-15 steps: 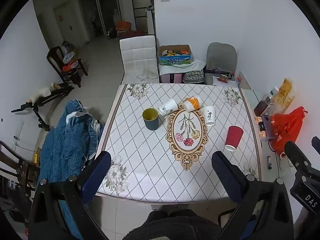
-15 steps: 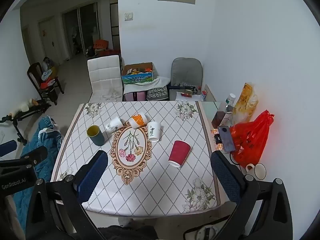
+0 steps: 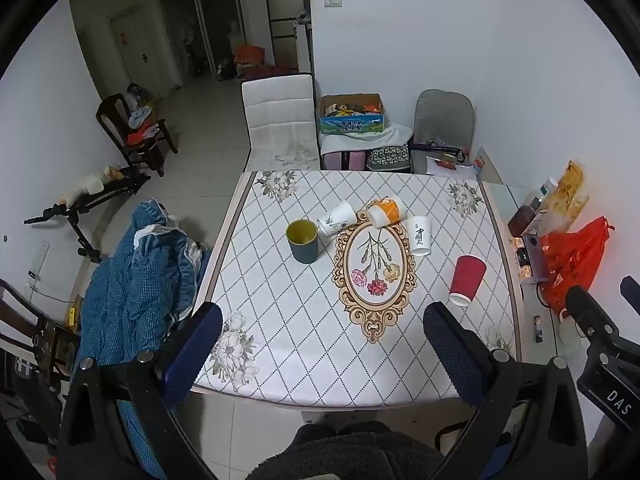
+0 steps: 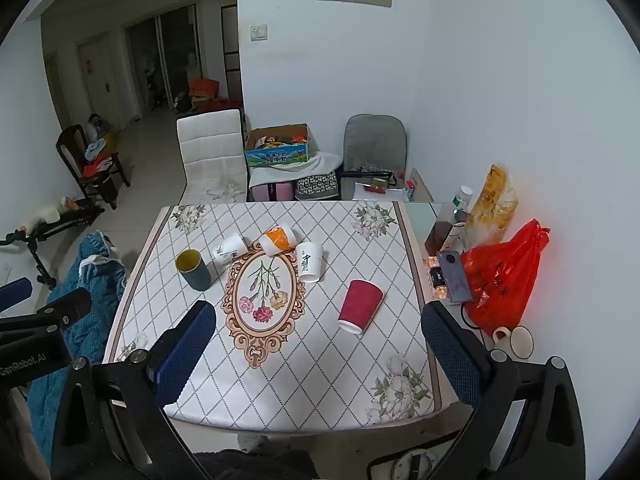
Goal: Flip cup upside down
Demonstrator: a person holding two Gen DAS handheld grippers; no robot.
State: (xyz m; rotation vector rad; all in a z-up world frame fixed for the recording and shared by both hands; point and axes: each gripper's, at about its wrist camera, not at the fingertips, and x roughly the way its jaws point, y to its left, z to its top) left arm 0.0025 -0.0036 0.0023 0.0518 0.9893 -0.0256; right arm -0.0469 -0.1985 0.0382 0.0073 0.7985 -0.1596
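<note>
A dark teal mug with a yellow inside [image 3: 303,240] [image 4: 193,269] stands upright, mouth up, on the left part of the table [image 3: 280,340] [image 4: 280,392]. A red paper cup [image 3: 467,280] [image 4: 360,306], a white cup with black writing [image 3: 419,235] [image 4: 309,267], an orange and white cup [image 3: 385,211] [image 4: 278,240] and a white cup with a plant print [image 3: 337,218] [image 4: 230,248] stand mouth down or tilted. My left gripper [image 3: 322,354] and right gripper [image 4: 318,354] are open and empty, held above the table's near edge, well short of the cups.
A red plastic bag [image 4: 504,276], bottles [image 4: 452,224], a phone [image 4: 454,276] and a small white mug [image 4: 516,340] crowd the side table on the right. A blue quilted coat [image 3: 136,288] hangs left of the table. A white chair [image 3: 280,128] stands at the far side.
</note>
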